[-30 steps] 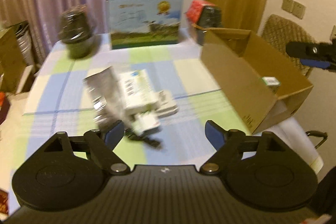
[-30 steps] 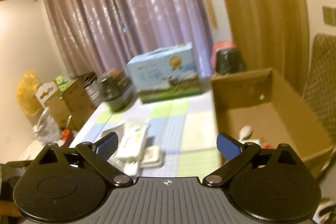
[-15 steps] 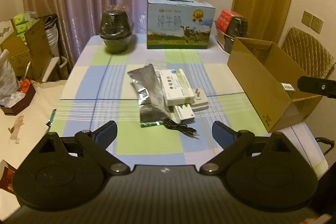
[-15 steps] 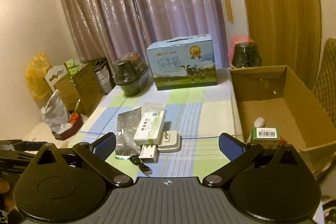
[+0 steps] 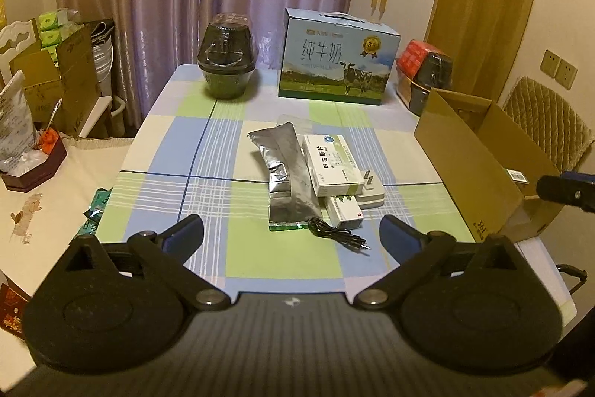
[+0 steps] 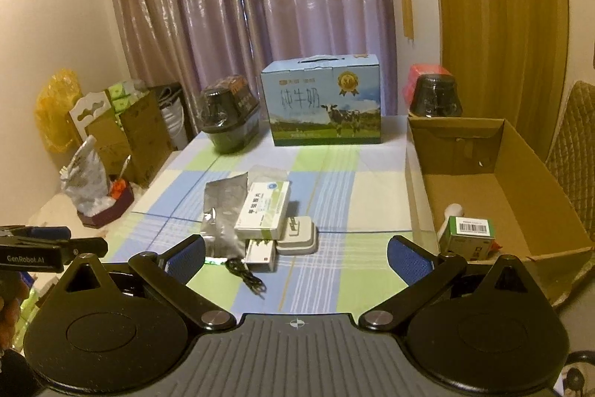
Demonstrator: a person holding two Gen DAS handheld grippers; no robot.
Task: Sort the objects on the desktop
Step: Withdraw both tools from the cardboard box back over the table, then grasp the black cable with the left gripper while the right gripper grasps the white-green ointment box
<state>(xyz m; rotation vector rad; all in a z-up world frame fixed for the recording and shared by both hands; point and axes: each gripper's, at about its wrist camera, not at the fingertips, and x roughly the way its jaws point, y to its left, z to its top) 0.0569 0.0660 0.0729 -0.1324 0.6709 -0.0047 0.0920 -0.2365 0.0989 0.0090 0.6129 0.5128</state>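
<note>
I have both grippers hanging back over the near edge of the bench [image 5: 174,173], pointed down at a cluster of loose things in the middle. The left gripper [image 5: 292,233] has its jaws opening, nearly as wide as they go, with nothing between them. The right gripper [image 6: 295,253] has its jaws wide apart and empty too.

As I read it, the sorting is only partly done. The cardboard box [image 6: 528,196] stands open at the right edge of the bench, and it already holds a small green carton with a barcode [image 6: 470,235] and something white just behind it that I can't identify.

Still out on the bench, all touching or overlapping one another:
- a silver foil pouch [image 5: 286,173] on the left of the pile
- a white and green medicine box [image 5: 333,164] lying partly over the pouch
- a smaller white box [image 5: 344,211] near it
- a white plug adapter [image 5: 370,190] on the right
- a black cable [image 5: 336,233] coiled nearest to me

That leaves five pieces, by my count, to go across to the box. The milk carton [image 5: 336,60] and the dark wrapped pots at the far edge look like fixtures, not part of the job.
</note>
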